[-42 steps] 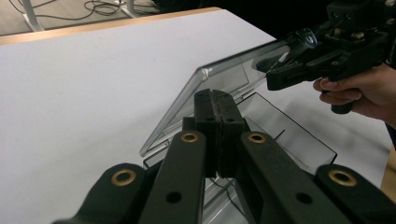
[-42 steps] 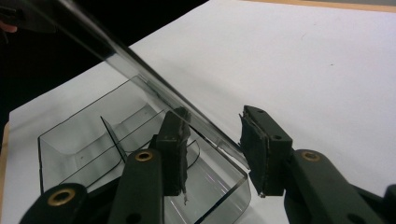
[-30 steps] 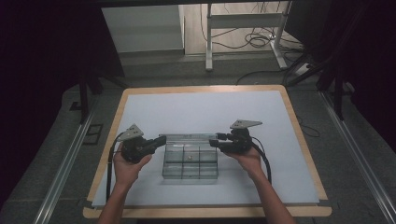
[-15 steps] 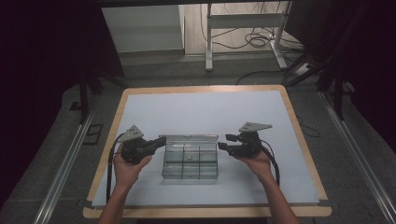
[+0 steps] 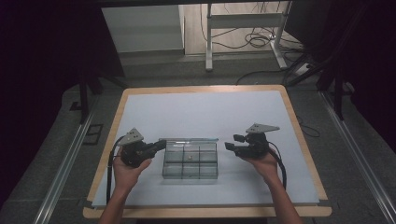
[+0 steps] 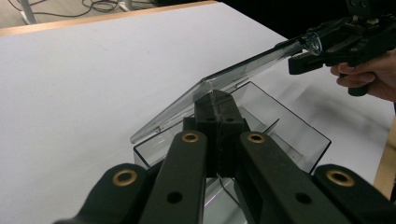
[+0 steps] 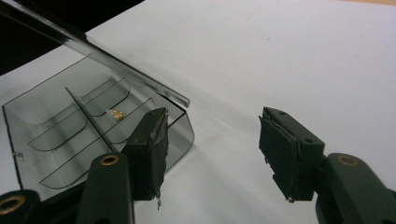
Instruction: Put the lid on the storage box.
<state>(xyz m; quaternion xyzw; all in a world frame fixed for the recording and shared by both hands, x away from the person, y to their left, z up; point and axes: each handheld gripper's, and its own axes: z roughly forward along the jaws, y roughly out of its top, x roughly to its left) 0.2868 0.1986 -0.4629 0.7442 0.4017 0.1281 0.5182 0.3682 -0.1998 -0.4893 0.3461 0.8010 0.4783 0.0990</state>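
Observation:
A clear compartment box [image 5: 190, 164] sits mid-table with its lid [image 5: 189, 139] raised along the far edge. A small gold item [image 5: 190, 157] lies in a middle compartment, and the right gripper view shows the same gold item [image 7: 116, 113]. My left gripper [image 5: 163, 143] is shut at the box's far left corner. In its own view the left gripper [image 6: 217, 100] pinches the box [image 6: 275, 121] beside the lid [image 6: 233, 77]. My right gripper [image 5: 232, 141] hovers right of the box, apart from it. The right gripper [image 7: 212, 121] is open, its jaws have just been opening, and between them is bare table.
The white mat [image 5: 201, 112] has a wooden rim, with free room on the far half. Beyond the table are desk legs [image 5: 208, 42] and cables [image 5: 252, 39] on the floor. Metal rails [image 5: 65, 163] run along both sides.
My right gripper has drawn away to the right from the box's right end and its jaws stand wider. The left hand and the box have stayed put.

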